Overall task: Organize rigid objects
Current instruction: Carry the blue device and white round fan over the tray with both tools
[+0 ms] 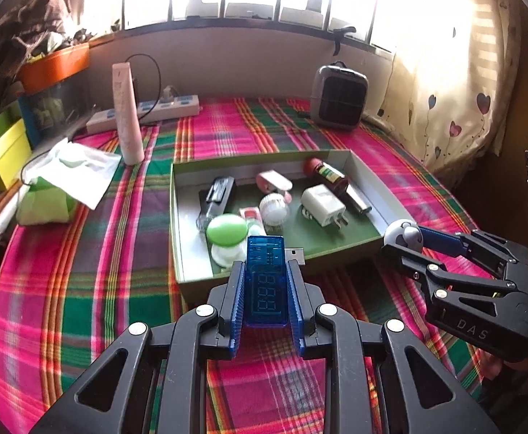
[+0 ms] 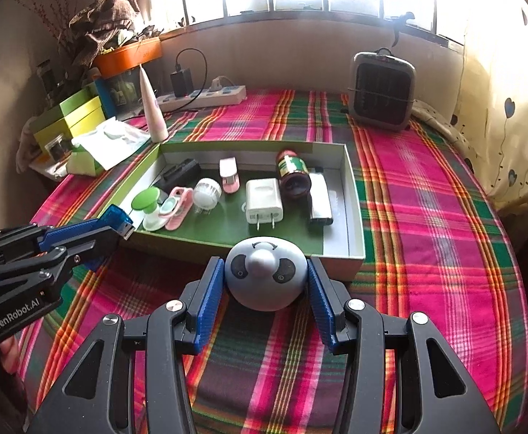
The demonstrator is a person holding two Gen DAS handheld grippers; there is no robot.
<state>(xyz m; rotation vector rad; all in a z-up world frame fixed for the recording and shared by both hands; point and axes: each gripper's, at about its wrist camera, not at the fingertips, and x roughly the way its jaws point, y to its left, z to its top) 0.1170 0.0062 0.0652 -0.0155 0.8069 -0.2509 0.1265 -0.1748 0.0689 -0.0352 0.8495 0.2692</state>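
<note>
My left gripper (image 1: 266,271) is shut on a blue translucent USB meter (image 1: 266,282) and holds it over the near left edge of the green box (image 1: 343,249); the meter also shows in the right wrist view (image 2: 116,220). My right gripper (image 2: 266,275) is shut on a grey panda-faced round toy (image 2: 266,277), just in front of the box's near wall (image 2: 300,253); the toy also shows in the left wrist view (image 1: 404,234). Inside the box lie a white charger (image 2: 264,200), a brown bottle (image 2: 292,171), a green-topped piece (image 2: 145,199), a white ball (image 2: 207,190) and other small items.
A plaid cloth (image 2: 426,217) covers the table. A grey heater (image 2: 383,90) stands at the back right, a power strip (image 2: 206,96) and a pink tube (image 2: 151,108) at the back left. Green boxes (image 2: 72,119) and a tissue pack (image 1: 47,199) sit at the left.
</note>
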